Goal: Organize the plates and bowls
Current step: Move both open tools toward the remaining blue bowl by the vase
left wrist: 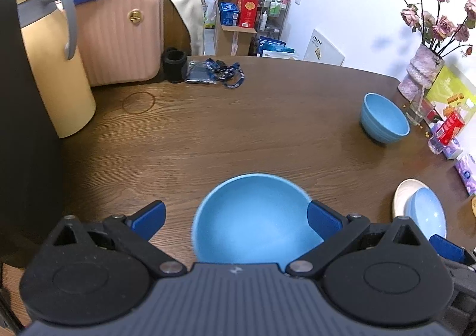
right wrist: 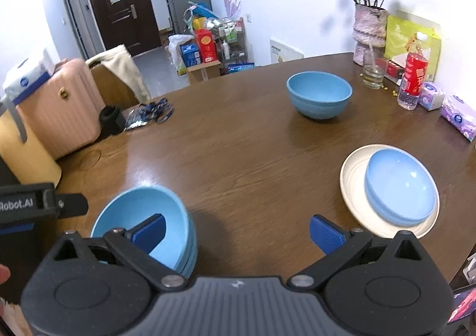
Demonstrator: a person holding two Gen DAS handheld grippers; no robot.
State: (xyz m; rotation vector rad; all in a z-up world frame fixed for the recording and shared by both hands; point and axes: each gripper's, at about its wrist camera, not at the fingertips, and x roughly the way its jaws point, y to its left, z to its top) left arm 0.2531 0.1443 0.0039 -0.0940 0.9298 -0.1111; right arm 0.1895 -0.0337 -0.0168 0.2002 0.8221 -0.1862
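**Near bowl between spread jaws, stack waiting on the right**

The round wooden table point(right wrist: 244, 157) carries, largest first, a cream plate point(right wrist: 354, 187) with a pale blue shallow dish point(right wrist: 400, 185) resting on it, a far blue bowl point(right wrist: 319, 95) well apart near the vase, and the near blue bowl point(left wrist: 253, 220) at the front edge.

The left gripper point(left wrist: 236, 215) is spread wide around the near blue bowl, one pad by its right rim, gripping nothing. The right gripper point(right wrist: 238, 229) is likewise spread and empty.

A good grasp probably means pinching one rim wall, then lifting level before nesting it with the other bowl.

Legible writing: "Robot.AI" on the left gripper's body in the right view; other labels are too small.
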